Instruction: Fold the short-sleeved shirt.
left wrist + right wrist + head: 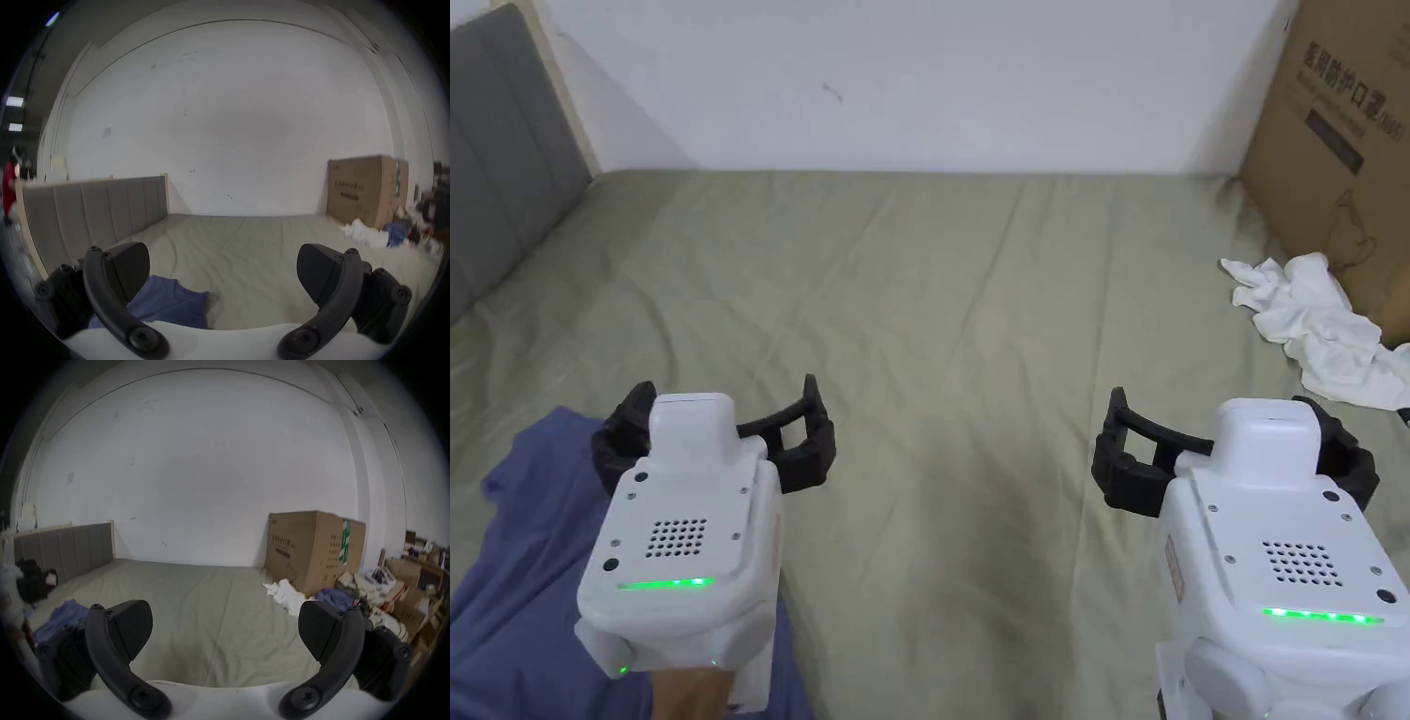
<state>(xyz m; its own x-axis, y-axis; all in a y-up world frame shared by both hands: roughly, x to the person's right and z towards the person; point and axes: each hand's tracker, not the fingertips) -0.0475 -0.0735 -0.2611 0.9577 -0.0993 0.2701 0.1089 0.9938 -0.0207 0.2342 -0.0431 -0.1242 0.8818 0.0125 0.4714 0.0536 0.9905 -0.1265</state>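
Blue shirt (516,562) is lying crumpled at the near left corner of the bed (937,309), and I've got it partly under my left gripper (717,441). That gripper hangs above the shirt's far edge with its jaws spread wide, gripping nothing; in the left gripper view the blue cloth (170,302) sits low between the jaws, apart from both pads. My right gripper (1233,459) floats over bare olive sheet, well apart from the shirt, jaws released too and empty. Far right on the bed I see a rumpled white cloth (1317,323) just beside a big cardboard box (1341,159). Grey padded headboard (497,141) runs along the left edge, white wall (919,84) behind.
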